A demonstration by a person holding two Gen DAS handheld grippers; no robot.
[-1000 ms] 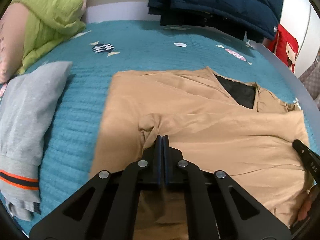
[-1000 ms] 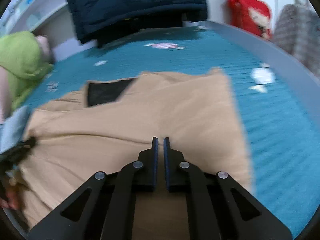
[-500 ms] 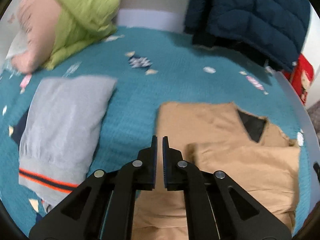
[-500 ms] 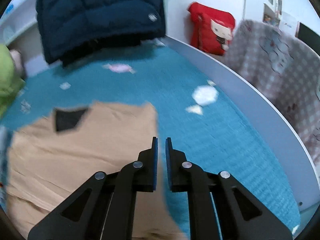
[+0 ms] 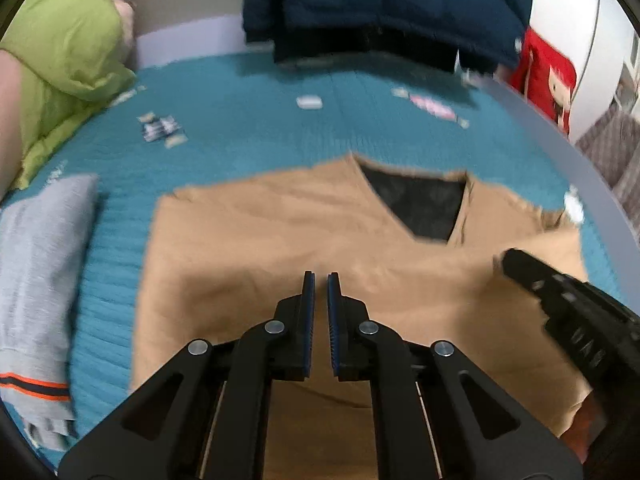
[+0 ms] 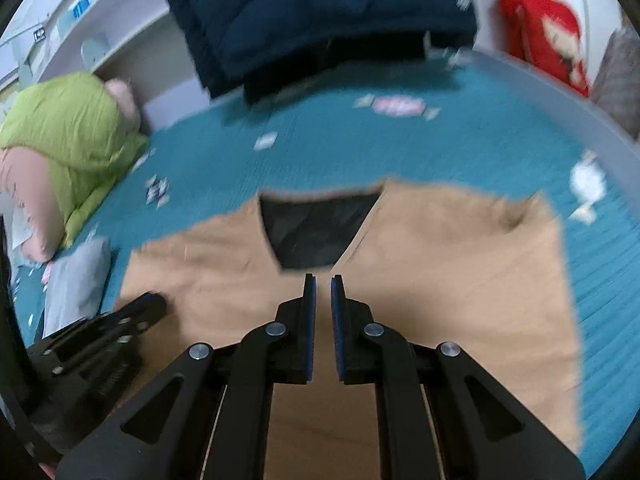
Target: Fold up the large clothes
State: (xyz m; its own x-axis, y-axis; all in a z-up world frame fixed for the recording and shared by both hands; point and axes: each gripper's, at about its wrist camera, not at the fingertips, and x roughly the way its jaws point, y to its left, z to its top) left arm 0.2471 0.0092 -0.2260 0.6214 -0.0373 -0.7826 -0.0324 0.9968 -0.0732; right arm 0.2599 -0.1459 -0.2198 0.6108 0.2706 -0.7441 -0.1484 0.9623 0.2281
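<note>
A tan V-neck garment with a black lining lies flat on the teal bedspread. My left gripper hovers above its lower middle; its jaws are opening, a narrow gap between them and nothing in it. My right gripper hangs just below the neckline of the garment, almost closed and empty. Each gripper also shows in the other's view: the right gripper over the garment's right side, the left gripper over its left side.
A folded grey garment with an orange stripe lies left of the tan one. Green bedding is piled at the far left. A navy puffer jacket hangs at the back. A red cushion stands beyond the bed's pale right edge.
A second ago my left gripper pinched a bunch of tan fabric; it has let go. Both views swung outward over the bedspread, then back over the garment.
</note>
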